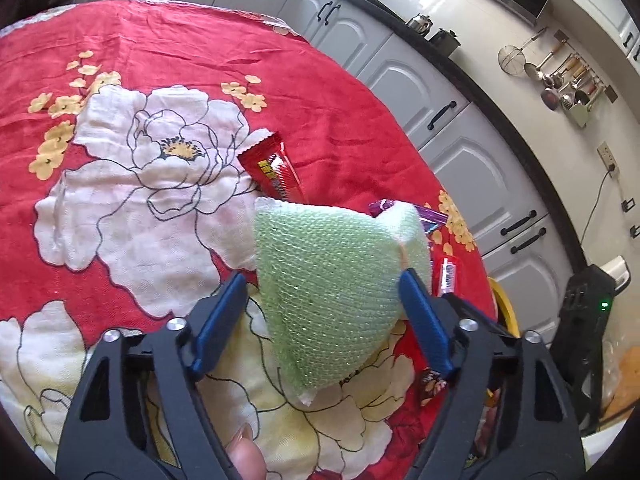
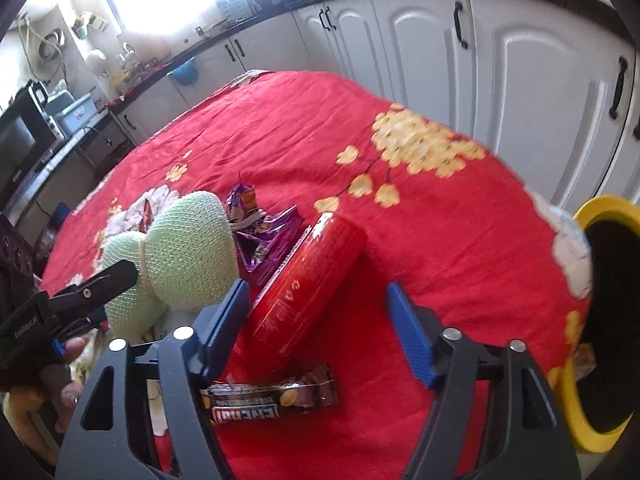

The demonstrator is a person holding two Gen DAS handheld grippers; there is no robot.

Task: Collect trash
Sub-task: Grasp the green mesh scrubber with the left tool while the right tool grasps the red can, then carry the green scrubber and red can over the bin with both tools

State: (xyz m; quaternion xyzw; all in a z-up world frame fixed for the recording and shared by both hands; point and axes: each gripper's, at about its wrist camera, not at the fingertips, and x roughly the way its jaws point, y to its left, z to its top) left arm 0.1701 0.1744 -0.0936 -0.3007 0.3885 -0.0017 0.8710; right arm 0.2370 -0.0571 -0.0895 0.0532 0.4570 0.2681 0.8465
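Observation:
My left gripper (image 1: 322, 276) is shut on a pale green mesh sponge (image 1: 332, 280), held above the red flowered tablecloth (image 1: 160, 60); the sponge also shows in the right wrist view (image 2: 188, 256). My right gripper (image 2: 316, 292) is open above a red cylindrical packet (image 2: 308, 284) lying on the cloth. A brown snack bar wrapper (image 2: 272, 396) lies just below the packet. A purple wrapper (image 2: 260, 236) lies beyond it. In the left view a red wrapper (image 1: 272, 168) and the purple wrapper (image 1: 428, 216) lie behind the sponge.
A yellow-rimmed bin with a black liner (image 2: 600, 320) stands at the table's right edge; its rim shows in the left view (image 1: 506, 308). White kitchen cabinets (image 2: 520, 80) and a dark countertop run behind the table. A small red barcoded wrapper (image 1: 448, 276) lies near the bin.

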